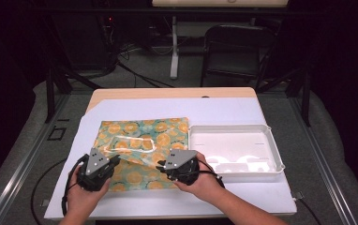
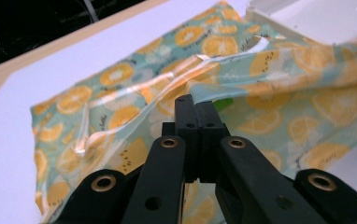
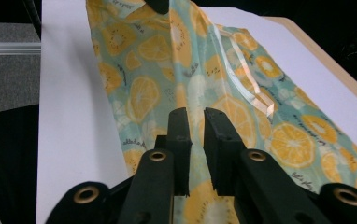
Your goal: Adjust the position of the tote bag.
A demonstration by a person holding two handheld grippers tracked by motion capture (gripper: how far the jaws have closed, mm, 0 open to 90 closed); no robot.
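Holding the near edge of the orange-print bag (image 1: 142, 150), my left gripper (image 1: 116, 160) has its jaws pressed together on the film, and this edge is lifted a little from the white mat (image 1: 167, 112). My right gripper (image 1: 160, 165) is just beside it, at the same edge; its jaws stand slightly apart and nothing is pinched between them. Most of the bag lies flat on the mat. Farther right sits the white tray (image 1: 275, 150), beside the bag.
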